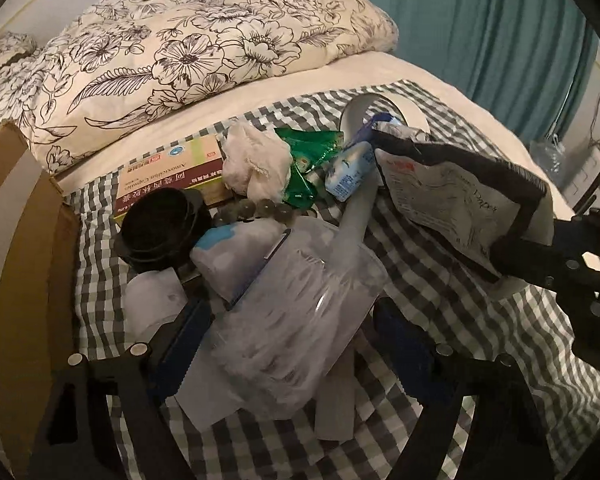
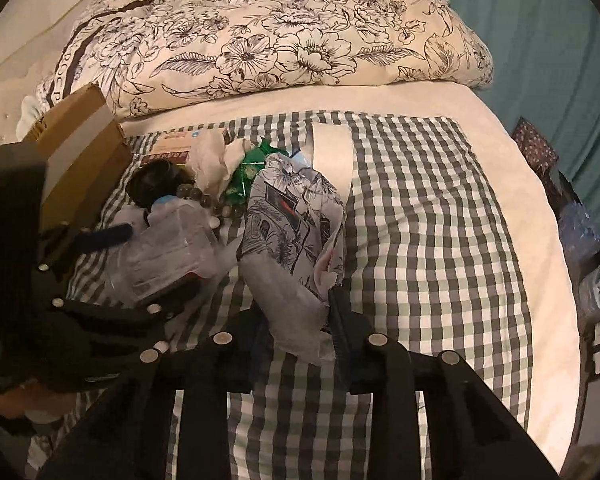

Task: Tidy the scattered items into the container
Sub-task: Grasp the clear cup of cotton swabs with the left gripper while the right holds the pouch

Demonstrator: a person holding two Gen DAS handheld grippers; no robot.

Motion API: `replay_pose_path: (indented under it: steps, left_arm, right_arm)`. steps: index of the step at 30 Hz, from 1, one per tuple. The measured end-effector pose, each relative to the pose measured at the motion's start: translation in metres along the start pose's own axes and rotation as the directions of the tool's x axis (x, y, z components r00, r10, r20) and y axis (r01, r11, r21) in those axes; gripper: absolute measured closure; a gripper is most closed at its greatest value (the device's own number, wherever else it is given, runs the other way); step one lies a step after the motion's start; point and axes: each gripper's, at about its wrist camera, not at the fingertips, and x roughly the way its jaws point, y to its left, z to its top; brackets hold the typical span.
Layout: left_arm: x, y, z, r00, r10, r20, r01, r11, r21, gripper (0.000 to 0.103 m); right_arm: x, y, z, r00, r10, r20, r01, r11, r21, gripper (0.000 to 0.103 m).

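Right gripper (image 2: 296, 340) is clamped on a printed pouch (image 2: 292, 216) above the checked bed cover (image 2: 420, 240). Left gripper (image 1: 284, 340) stands wide around a clear plastic bottle (image 1: 300, 312), pads apart from it; cardboard box (image 1: 16, 240) at far left.

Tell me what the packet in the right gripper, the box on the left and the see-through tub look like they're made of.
Packet: thin printed film or foil, judging by its crinkles and dull sheen; the right gripper has its jaws shut on it.
Box: brown corrugated cardboard, matte, with a raw edge showing.
Tub: clear rigid plastic, glossy, contents visible through it.
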Motion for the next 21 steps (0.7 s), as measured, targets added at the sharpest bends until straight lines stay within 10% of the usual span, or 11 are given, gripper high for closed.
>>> replay_pose_path:
  steps: [21]
  left_arm:
    - [-0.049, 0.022, -0.003, 0.997, -0.021, 0.076, 0.031, 0.992, -0.122, 0.063]
  right_arm:
    - [-0.032, 0.006, 0.002, 0.996, 0.017, 0.089, -0.016, 1.0, -0.01, 0.078]
